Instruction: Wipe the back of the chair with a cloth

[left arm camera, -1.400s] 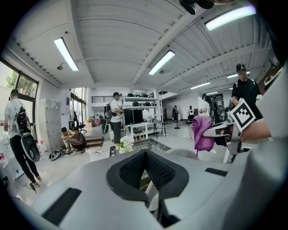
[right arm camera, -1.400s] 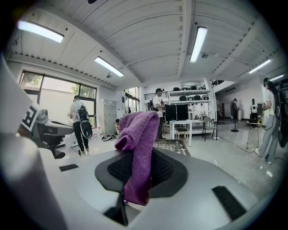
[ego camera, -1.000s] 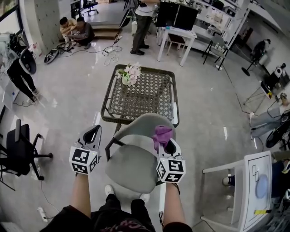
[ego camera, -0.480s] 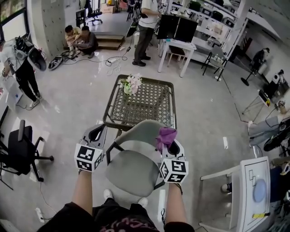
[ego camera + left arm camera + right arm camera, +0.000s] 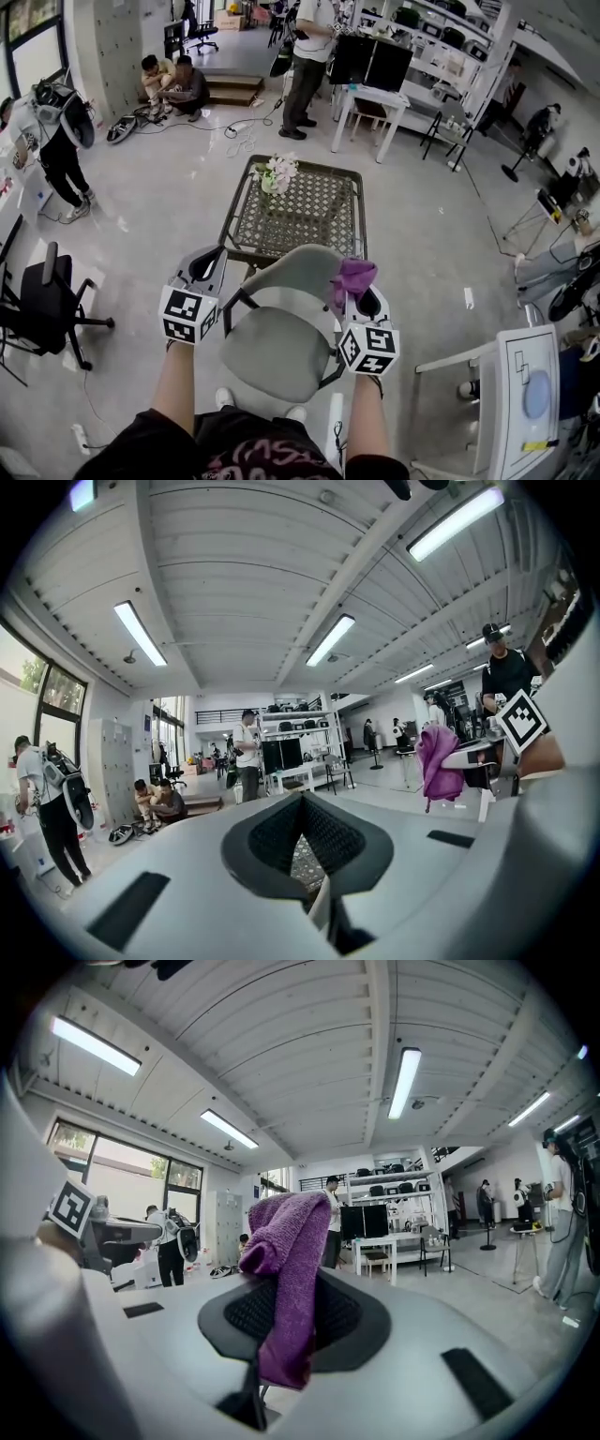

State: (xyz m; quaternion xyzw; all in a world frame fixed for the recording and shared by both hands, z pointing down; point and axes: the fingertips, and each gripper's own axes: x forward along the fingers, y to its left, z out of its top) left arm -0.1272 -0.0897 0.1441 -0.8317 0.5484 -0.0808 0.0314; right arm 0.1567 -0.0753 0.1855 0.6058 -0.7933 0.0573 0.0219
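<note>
The grey chair (image 5: 281,349) stands right in front of me, its curved back (image 5: 292,266) on the far side of the seat. My right gripper (image 5: 362,298) is shut on a purple cloth (image 5: 354,279) at the right end of the back's top edge; I cannot tell if the cloth touches it. In the right gripper view the cloth (image 5: 286,1269) hangs down over the closed jaws of my right gripper (image 5: 281,1290). My left gripper (image 5: 204,267) hovers left of the chair's back, shut and holding nothing, as the left gripper view (image 5: 302,803) also shows. That view catches the cloth (image 5: 436,761) too.
A wicker table (image 5: 349,208) with a bunch of flowers (image 5: 277,172) stands just beyond the chair. A black office chair (image 5: 42,305) is at the left and a white table (image 5: 530,384) at the right. Several people stand or sit farther back.
Both grippers have risen a little and moved forward. The cloth has moved closer to the right end of the chair's back. The head view has shifted slightly.
</note>
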